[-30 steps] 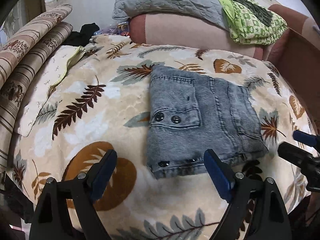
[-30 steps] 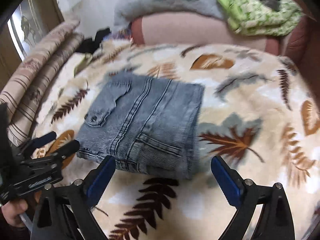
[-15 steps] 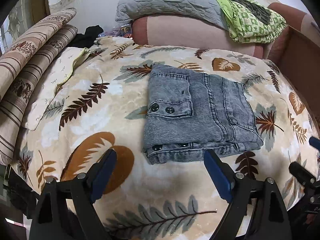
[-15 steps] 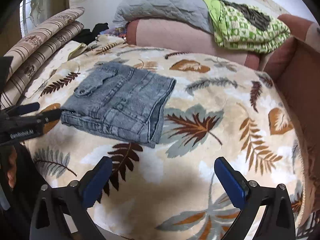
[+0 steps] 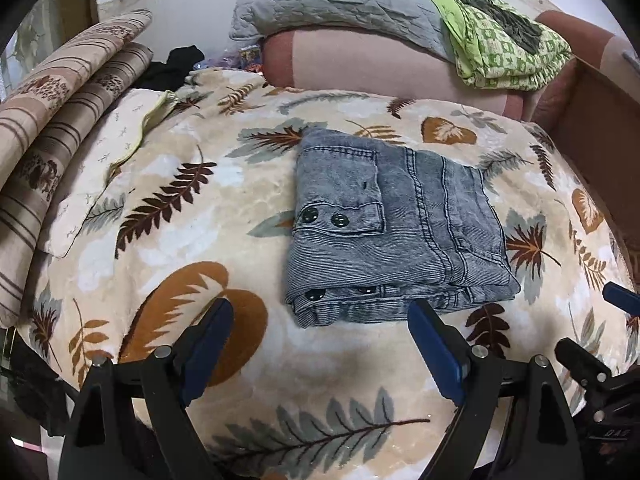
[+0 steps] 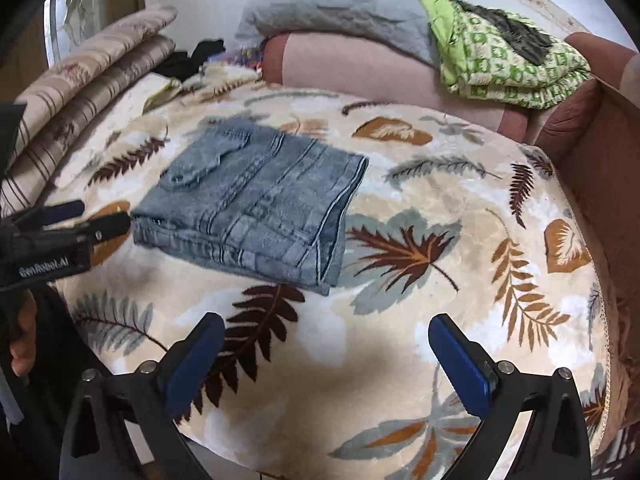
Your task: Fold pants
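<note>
From the left wrist view, we saw our left gripper (image 5: 320, 344) spread wide and empty, just short of the folded grey denim pants (image 5: 396, 232) lying flat on the leaf-print blanket (image 5: 168, 240). From the right wrist view, our right gripper (image 6: 326, 354) also stood wide and empty over bare blanket, the pants (image 6: 256, 208) up-left of it.

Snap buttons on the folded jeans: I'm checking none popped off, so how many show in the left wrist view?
4. Two sit side by side on the pocket flap of the jeans; two more peek from the near folded edge. Others may be hidden inside the folds.
</note>
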`<state>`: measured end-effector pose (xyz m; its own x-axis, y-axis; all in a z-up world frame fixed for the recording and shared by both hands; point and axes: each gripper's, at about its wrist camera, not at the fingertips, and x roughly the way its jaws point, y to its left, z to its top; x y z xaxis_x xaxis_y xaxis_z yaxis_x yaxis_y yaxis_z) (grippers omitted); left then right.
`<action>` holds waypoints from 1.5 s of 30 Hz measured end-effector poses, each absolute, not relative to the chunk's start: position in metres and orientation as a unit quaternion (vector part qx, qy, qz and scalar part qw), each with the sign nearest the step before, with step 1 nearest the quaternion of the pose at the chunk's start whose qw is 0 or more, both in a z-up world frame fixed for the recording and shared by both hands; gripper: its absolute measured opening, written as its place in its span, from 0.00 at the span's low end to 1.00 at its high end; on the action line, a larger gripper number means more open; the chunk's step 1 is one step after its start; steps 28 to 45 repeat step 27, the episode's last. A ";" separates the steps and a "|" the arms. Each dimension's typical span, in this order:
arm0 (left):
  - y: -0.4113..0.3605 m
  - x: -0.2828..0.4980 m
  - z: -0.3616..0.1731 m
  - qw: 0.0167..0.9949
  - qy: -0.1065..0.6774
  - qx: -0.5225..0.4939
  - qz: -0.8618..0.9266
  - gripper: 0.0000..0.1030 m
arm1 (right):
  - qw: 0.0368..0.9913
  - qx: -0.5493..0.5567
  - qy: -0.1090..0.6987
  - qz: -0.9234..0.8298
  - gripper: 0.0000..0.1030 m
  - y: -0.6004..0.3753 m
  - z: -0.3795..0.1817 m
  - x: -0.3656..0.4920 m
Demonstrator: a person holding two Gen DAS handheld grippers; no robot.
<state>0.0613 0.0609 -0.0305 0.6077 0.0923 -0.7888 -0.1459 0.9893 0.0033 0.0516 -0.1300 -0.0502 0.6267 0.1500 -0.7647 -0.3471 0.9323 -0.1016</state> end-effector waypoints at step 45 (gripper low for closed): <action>0.045 0.087 -0.015 0.908 0.417 -0.023 0.037 0.93 | 0.895 -0.130 0.404 0.137 1.00 -0.119 -0.039 0.071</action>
